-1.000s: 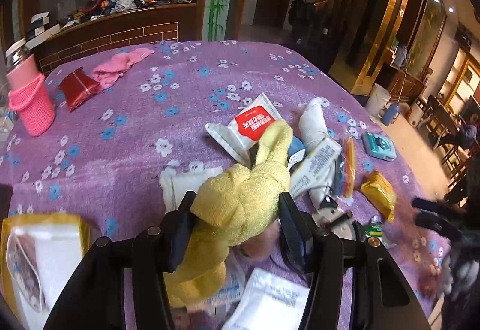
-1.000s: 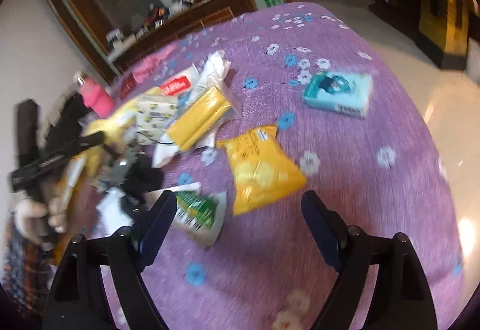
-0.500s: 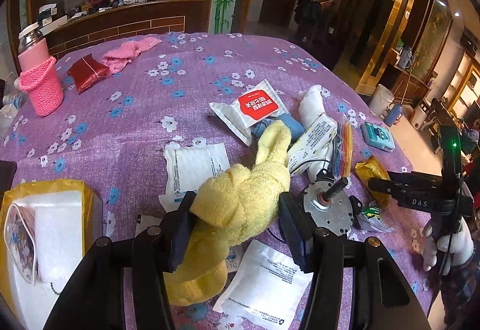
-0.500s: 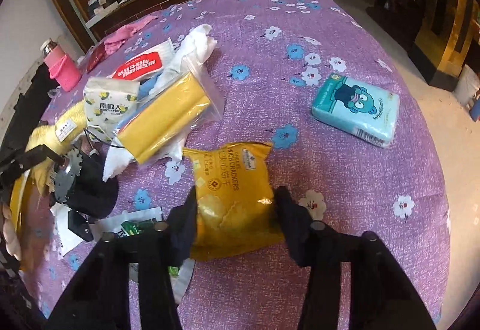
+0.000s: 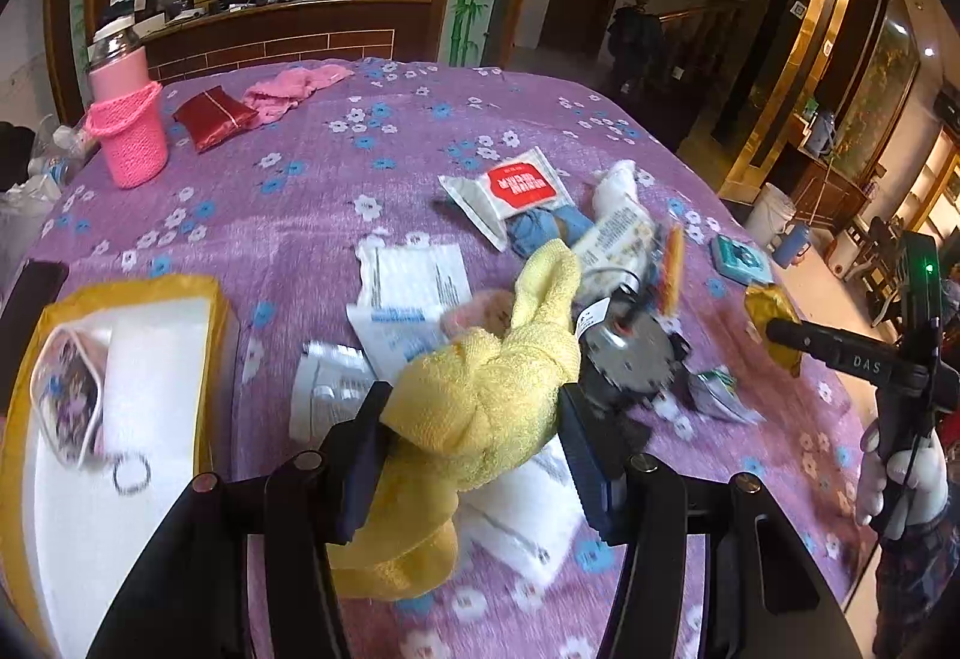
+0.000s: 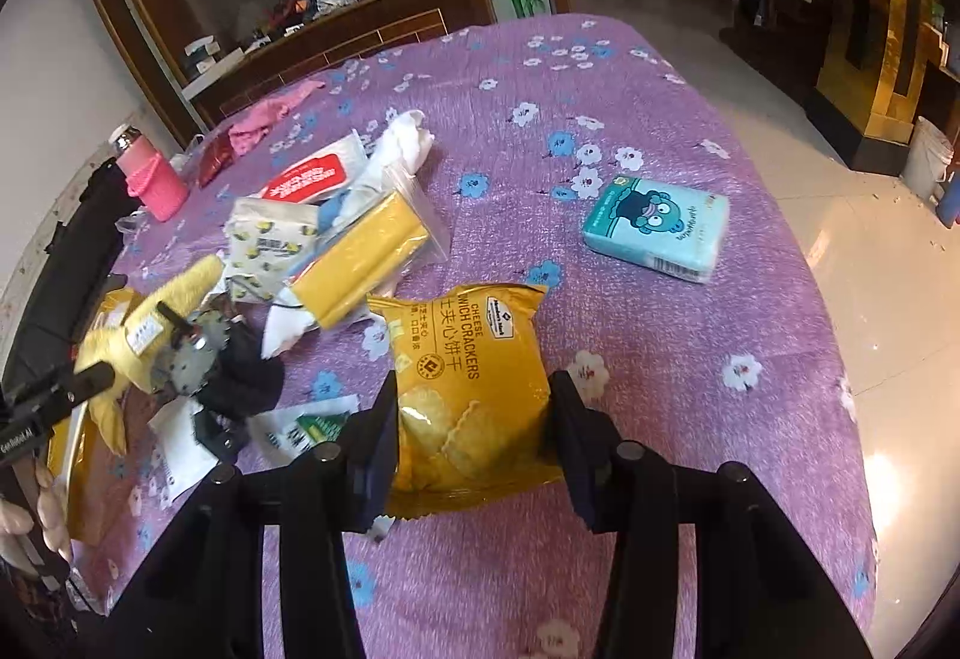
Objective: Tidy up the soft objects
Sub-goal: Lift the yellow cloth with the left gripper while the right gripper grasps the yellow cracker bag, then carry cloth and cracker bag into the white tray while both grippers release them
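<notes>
My left gripper (image 5: 471, 419) is shut on a knotted yellow towel (image 5: 480, 389), held above the purple flowered tablecloth (image 5: 336, 167). A yellow box (image 5: 150, 287) with white cloth and a small printed pouch inside sits at the lower left. My right gripper (image 6: 474, 395) is shut on a yellow cracker packet (image 6: 462, 335), pads pressing its two sides. In the left wrist view the right gripper (image 5: 780, 329) holds that packet (image 5: 774, 311) above the table at the right.
A heap of packets lies mid-table: a red-labelled wipes pack (image 5: 516, 191), a bagged yellow item (image 6: 366, 251), a geared motor (image 5: 630, 353) and white sachets. A teal tissue pack (image 6: 657, 227) lies near the right edge. A pink-sleeved bottle (image 5: 126, 131), red pouch (image 5: 213, 116) and pink cloth (image 5: 294, 86) sit at the back.
My right gripper came down around the cracker packet and shut on it, then raised it. My left gripper carried the yellow towel leftward, nearer the yellow box.
</notes>
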A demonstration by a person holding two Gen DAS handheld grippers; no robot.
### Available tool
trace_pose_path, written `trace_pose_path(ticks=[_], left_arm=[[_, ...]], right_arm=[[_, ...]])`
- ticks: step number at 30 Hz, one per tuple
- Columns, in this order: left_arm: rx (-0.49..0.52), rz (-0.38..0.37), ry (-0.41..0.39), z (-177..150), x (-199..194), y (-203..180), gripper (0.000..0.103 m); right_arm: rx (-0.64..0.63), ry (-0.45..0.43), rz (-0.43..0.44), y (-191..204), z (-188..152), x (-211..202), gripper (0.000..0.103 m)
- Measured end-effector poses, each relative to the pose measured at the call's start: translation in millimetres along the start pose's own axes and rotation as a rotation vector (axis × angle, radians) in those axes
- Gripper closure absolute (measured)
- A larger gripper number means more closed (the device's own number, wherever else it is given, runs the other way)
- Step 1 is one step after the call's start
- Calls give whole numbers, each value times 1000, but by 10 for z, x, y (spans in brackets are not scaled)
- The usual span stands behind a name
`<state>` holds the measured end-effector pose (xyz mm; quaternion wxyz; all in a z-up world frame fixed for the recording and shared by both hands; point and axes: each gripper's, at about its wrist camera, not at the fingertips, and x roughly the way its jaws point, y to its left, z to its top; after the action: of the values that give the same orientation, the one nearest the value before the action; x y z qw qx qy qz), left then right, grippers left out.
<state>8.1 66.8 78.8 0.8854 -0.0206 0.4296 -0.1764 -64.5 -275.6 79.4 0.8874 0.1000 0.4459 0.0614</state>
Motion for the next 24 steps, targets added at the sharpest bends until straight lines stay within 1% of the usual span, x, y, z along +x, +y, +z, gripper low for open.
trace_pose_path(ticks=[14, 24], left_arm=[[-39, -100, -15, -559, -451, -181, 45], [-77, -171, -25, -948, -770, -228, 45]], right_arm=[[-33, -8, 57, 249, -471, -318, 57], [-85, -11, 121, 634, -750, -514, 57]])
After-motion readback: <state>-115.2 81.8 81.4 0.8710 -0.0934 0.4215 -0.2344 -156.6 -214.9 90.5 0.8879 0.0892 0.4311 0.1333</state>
